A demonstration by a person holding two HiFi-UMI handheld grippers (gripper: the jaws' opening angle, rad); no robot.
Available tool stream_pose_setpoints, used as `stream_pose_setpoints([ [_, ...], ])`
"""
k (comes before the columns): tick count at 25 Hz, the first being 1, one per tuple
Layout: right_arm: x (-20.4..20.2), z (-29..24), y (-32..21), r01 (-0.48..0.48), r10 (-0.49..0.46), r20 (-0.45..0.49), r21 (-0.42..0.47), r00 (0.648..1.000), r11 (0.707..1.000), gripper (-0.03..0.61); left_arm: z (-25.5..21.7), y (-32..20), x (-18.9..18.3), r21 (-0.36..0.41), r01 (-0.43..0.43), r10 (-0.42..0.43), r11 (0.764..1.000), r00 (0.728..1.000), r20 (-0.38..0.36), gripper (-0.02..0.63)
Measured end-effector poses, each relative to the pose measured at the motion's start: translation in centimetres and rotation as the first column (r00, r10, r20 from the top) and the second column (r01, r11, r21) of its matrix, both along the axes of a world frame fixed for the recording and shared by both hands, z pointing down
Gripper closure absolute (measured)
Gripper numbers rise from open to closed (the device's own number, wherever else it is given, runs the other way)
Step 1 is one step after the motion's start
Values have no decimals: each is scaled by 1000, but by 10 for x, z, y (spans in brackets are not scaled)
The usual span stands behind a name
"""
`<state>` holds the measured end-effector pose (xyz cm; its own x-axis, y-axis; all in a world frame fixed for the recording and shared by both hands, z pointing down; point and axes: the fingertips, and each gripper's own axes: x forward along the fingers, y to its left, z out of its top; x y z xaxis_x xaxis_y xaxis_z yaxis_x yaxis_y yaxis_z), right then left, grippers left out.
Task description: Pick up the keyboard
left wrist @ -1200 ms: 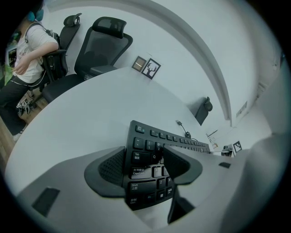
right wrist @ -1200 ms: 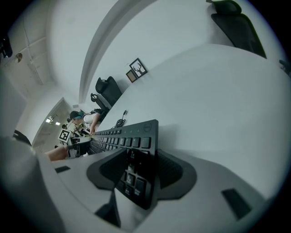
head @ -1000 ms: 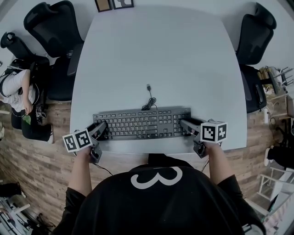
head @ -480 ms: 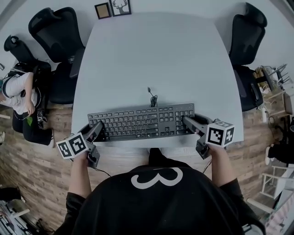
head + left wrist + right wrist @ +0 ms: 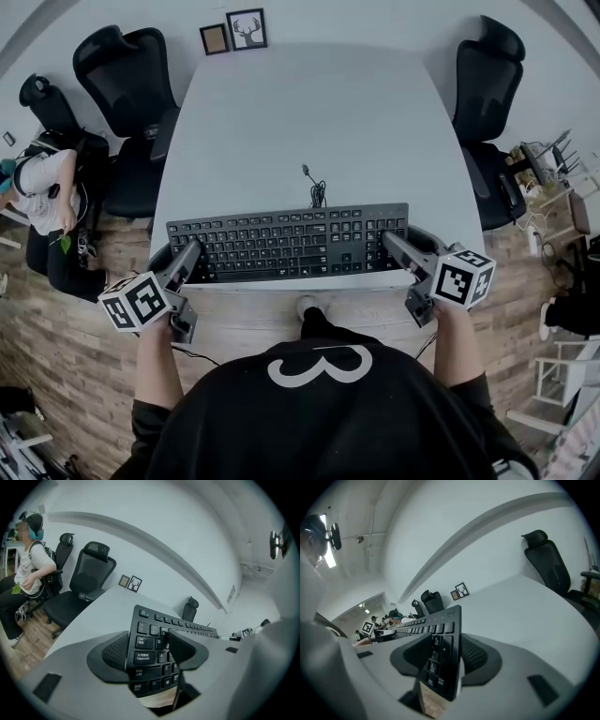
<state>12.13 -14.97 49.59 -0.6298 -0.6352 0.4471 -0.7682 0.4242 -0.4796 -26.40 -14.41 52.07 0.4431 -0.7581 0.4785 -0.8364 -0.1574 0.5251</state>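
Observation:
The black keyboard (image 5: 291, 244) hangs level over the near edge of the white table (image 5: 309, 112), held at both ends. My left gripper (image 5: 187, 260) is shut on its left end, with one pad on the keys and one underneath. In the left gripper view the keyboard (image 5: 154, 639) runs away between the jaws of the left gripper (image 5: 150, 651), clamped near the Caps Lock key. My right gripper (image 5: 394, 246) is shut on the right end. In the right gripper view the keyboard (image 5: 440, 634) stands on edge between the pads of the right gripper (image 5: 445, 656). Its cable (image 5: 315, 190) trails onto the table.
Black office chairs stand at the table's far left (image 5: 127, 66) and far right (image 5: 487, 66). Two small picture frames (image 5: 234, 33) sit at the far edge. A seated person (image 5: 42, 187) is at the left. Wooden floor lies below the near edge.
The keyboard has come up off the table towards me with both grippers still clamped on its ends. It looks larger now, and the cable has been pulled along behind it.

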Motion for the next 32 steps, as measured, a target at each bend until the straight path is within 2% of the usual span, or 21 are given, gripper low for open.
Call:
stream_pose_setpoints([
  [5, 0, -16, 5, -13, 12, 11, 60, 1000, 998, 394, -20, 2, -2, 71, 1, -2, 998, 1000, 13, 348],
  [16, 2, -2, 5, -36, 39, -11, 155, 999, 987, 394, 5, -7, 0, 160, -14, 16, 987, 1000, -9, 348],
  [25, 3, 6, 2, -48, 48, 2, 177, 999, 983, 396, 11, -10, 0, 178, -12, 13, 984, 1000, -4, 348],
  [32, 2, 0, 2, -51, 53, -8, 166, 999, 985, 396, 12, -8, 0, 157, -10, 13, 988, 1000, -20, 348],
])
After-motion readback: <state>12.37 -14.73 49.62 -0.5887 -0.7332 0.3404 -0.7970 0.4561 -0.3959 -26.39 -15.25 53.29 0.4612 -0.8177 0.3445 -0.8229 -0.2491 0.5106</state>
